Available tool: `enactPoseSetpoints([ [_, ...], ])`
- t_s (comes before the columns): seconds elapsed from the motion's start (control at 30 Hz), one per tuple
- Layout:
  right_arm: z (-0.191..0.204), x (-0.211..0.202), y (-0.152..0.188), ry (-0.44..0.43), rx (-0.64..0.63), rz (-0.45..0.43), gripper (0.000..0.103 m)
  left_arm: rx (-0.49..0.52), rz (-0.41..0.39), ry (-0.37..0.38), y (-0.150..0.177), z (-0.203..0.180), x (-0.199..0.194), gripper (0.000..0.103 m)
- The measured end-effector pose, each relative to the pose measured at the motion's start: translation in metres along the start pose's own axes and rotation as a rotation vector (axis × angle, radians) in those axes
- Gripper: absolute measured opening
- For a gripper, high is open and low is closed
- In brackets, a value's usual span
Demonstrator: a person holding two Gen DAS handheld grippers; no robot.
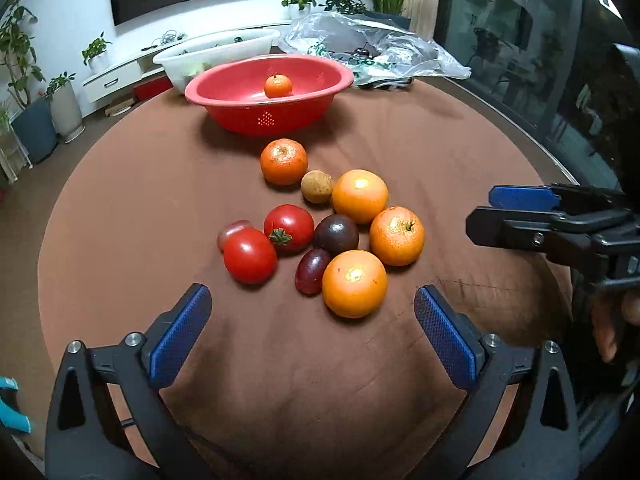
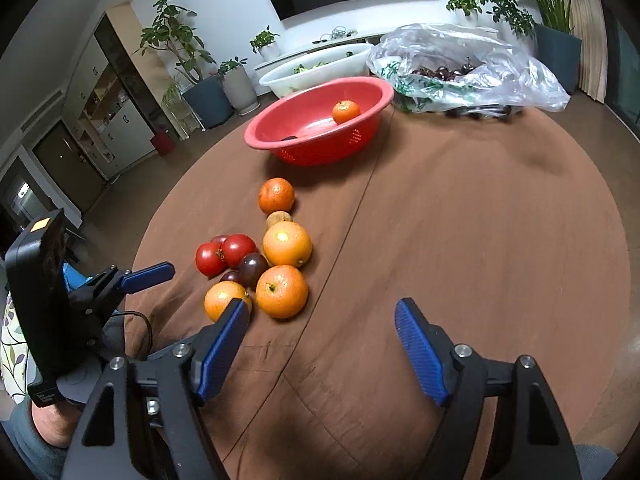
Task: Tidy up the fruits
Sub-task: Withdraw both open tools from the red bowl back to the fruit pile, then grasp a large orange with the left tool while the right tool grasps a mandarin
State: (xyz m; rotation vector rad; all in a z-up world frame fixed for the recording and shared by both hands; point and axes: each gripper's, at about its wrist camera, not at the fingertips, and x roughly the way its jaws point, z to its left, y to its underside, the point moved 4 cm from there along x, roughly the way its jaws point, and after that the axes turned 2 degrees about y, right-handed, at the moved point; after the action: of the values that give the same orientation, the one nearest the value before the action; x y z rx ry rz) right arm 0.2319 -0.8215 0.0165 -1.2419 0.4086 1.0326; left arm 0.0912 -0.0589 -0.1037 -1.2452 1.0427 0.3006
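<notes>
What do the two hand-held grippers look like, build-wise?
Both match. The left hand-held gripper and the right hand-held gripper have black angular plastic frames with triangular cut-outs and silver pivot bolts. Each finger carries a blue pad with a fine ribbed, dotted texture. In the right wrist view the left unit bears a black box with an orange patch and a thin black cable.
</notes>
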Motion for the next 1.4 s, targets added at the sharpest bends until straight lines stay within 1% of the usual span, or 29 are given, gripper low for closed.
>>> enactPoseSetpoints([
  [0.07,-0.001,0.000,0.001,0.004,0.009,-0.004,0.078,-0.006,-0.006,-0.002,-0.004,-0.001,0.004,0.100],
  [0.13,-0.002,-0.001,0.003,0.005,0.017,-0.007,0.078,-0.008,-0.002,0.001,-0.005,-0.002,0.005,0.085],
  [0.2,-0.004,-0.001,0.005,0.007,0.026,-0.009,0.078,-0.005,0.004,0.001,-0.009,-0.003,0.009,0.077],
  [0.23,-0.003,-0.001,0.005,0.007,0.028,-0.008,0.078,-0.005,0.007,-0.001,-0.009,-0.003,0.010,0.070],
  [0.4,-0.003,0.000,0.006,0.007,0.031,-0.004,0.078,0.003,0.013,0.002,-0.013,-0.006,0.017,0.064],
  [0.47,-0.004,0.001,0.008,0.007,0.033,0.000,0.078,0.004,0.018,-0.001,-0.013,-0.007,0.019,0.063],
  [0.5,-0.004,0.001,0.009,0.007,0.035,0.002,0.078,0.006,0.016,-0.001,-0.014,-0.008,0.020,0.061],
  [0.6,-0.003,0.001,0.011,0.008,0.033,0.003,0.078,0.017,0.014,0.024,-0.015,-0.012,0.021,0.048],
  [0.73,-0.004,0.002,0.010,0.011,0.031,0.002,0.078,0.021,0.009,0.037,-0.014,-0.013,0.021,0.045],
  [0.83,-0.004,0.003,0.010,0.011,0.033,0.008,0.078,0.014,0.002,0.061,-0.014,-0.012,0.018,0.040],
  [1.1,-0.001,0.006,0.011,0.016,0.019,0.021,0.078,-0.006,-0.013,0.120,-0.014,-0.012,0.015,0.033],
  [1.4,0.002,0.009,0.009,0.022,0.011,0.032,0.078,-0.024,-0.006,0.160,-0.006,-0.011,0.010,0.033],
])
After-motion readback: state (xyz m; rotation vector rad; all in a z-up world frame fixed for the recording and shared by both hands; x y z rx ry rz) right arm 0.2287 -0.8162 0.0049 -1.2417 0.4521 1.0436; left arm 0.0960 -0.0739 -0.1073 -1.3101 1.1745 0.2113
